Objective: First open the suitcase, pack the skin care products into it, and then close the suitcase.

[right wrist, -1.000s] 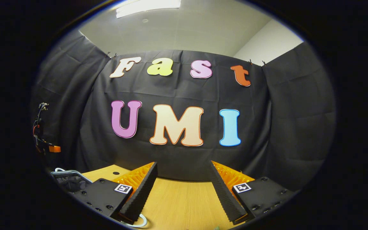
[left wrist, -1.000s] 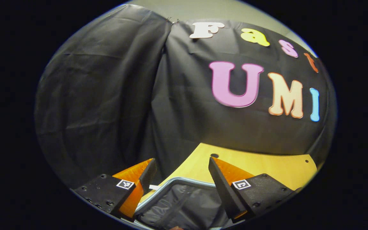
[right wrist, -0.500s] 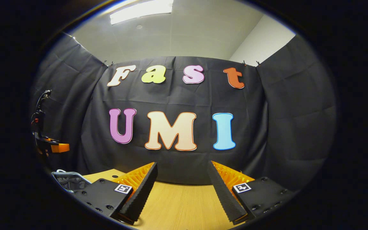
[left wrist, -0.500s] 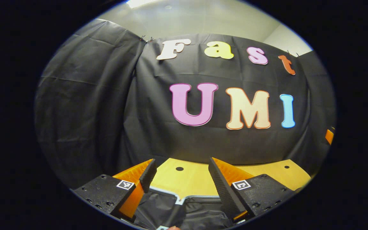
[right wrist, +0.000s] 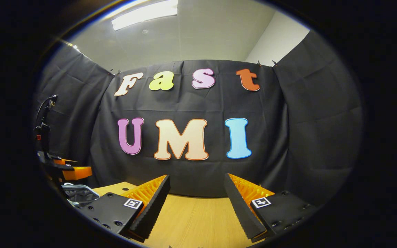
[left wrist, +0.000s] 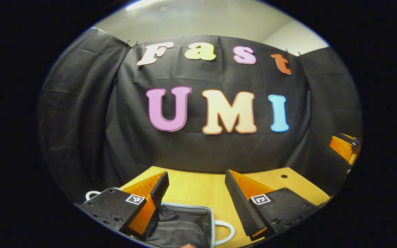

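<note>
The suitcase [left wrist: 181,225] lies open low in the left gripper view, with dark lining inside a pale rim and a white handle loop [left wrist: 225,231] on its right side. My left gripper [left wrist: 195,175] hovers open just above it, holding nothing between its fingers. In the right gripper view, the suitcase [right wrist: 78,193] peeks in at the lower left, and the left gripper [right wrist: 71,171] hangs above it. My right gripper [right wrist: 196,178] stands open over bare wooden table [right wrist: 195,220], well to the right of the suitcase.
The wooden table [left wrist: 198,187] runs back to the black cloth wall. The right gripper [left wrist: 344,147] shows at the far right edge of the left gripper view. A second white loop [left wrist: 91,195] sits left of the suitcase. A cabled stand [right wrist: 44,124] rises at the left.
My left gripper has swung to the right, so the suitcase slid toward the lower left of its view. The right gripper tilted up a little. Both stayed open.
</note>
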`<state>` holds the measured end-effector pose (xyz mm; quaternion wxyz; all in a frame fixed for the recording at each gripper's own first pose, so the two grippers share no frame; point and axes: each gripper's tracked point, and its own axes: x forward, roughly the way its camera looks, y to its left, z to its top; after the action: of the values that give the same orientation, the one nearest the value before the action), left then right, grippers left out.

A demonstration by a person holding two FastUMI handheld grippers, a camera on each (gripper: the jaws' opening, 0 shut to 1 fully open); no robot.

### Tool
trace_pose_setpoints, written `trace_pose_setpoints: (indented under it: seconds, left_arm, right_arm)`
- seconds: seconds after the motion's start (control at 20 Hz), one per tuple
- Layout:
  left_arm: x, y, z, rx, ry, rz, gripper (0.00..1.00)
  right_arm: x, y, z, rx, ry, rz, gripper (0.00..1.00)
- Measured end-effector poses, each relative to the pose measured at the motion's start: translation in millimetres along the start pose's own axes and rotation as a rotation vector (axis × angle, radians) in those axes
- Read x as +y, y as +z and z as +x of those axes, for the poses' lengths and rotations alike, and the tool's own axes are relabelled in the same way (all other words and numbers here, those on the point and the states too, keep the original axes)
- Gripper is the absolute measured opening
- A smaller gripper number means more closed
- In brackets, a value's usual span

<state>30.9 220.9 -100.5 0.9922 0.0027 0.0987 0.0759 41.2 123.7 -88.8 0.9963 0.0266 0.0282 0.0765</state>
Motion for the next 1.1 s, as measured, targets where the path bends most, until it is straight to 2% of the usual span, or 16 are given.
trace_pose_setpoints:
  seconds: [0.3,0.5,0.75,1.1]
  left_arm:
    - [-98.6,-45.2,-4.6,0.078,-0.14,0.012,0.95]
    - [-148.2,-89.9,-6.4,0.173,-0.217,0.008,0.95]
    - [-184.9,-149.5,-19.9,0.312,-0.279,0.012,0.96]
    - [-216.3,-222.1,-40.7,0.461,-0.343,0.018,0.96]
  right_arm:
    - [-37.7,-10.1,-13.8,0.009,-0.003,0.003,0.99]
    - [-63.5,-21.0,-23.9,0.029,-0.026,0.009,0.99]
    - [-90.6,-38.3,-35.0,0.064,-0.064,0.025,0.99]
    - [-103.5,-64.0,-44.7,0.125,-0.082,0.0,0.99]
